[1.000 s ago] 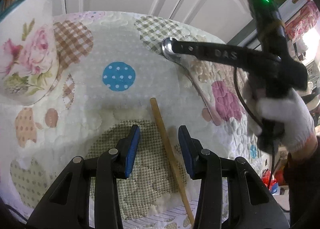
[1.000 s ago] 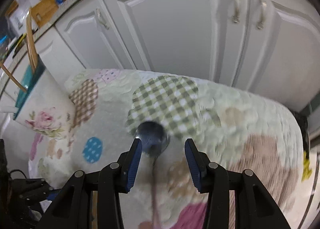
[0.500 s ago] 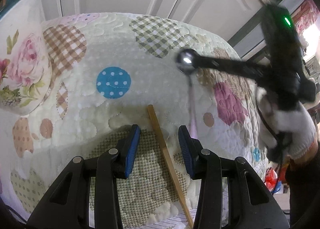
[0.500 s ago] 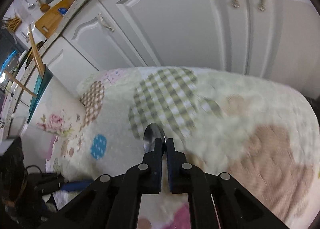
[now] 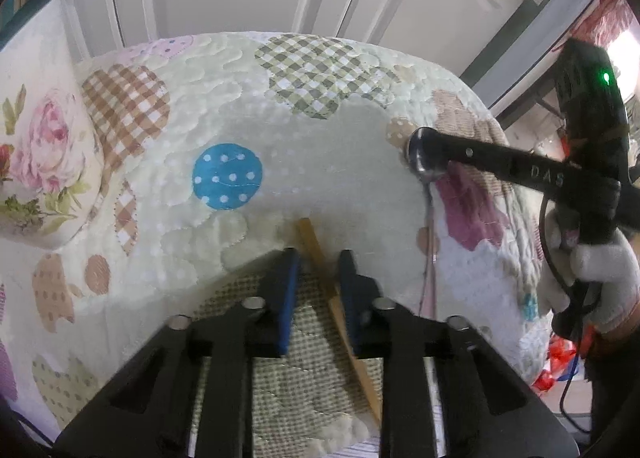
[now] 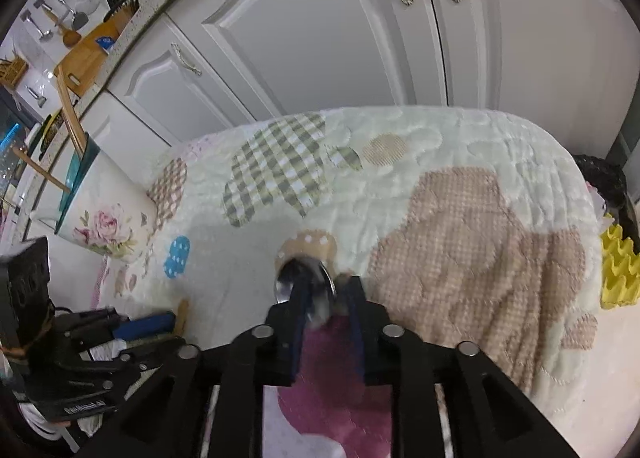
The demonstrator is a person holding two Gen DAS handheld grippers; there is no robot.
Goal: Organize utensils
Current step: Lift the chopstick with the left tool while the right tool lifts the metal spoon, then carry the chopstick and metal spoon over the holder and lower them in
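Note:
A metal spoon [image 6: 306, 284] is held in my right gripper [image 6: 324, 290], bowl forward, above the quilted table; in the left wrist view the spoon [image 5: 425, 168] hangs handle down from the right gripper [image 5: 430, 156]. A wooden chopstick [image 5: 340, 314] lies on the quilt between the fingers of my left gripper [image 5: 318, 262], whose jaws stand apart around it. A floral utensil holder [image 6: 106, 214] with wooden utensils in it stands at the left; it also shows in the left wrist view [image 5: 40, 138].
The table is covered by a patchwork quilt [image 5: 248, 110]. White cabinet doors [image 6: 320, 38] stand behind it. A yellow object [image 6: 620, 266] lies beyond the table's right edge.
My right gripper shut on the spoon and lifted it off the quilt, drawing back to the right. My left gripper moved forward over the chopstick and narrowed.

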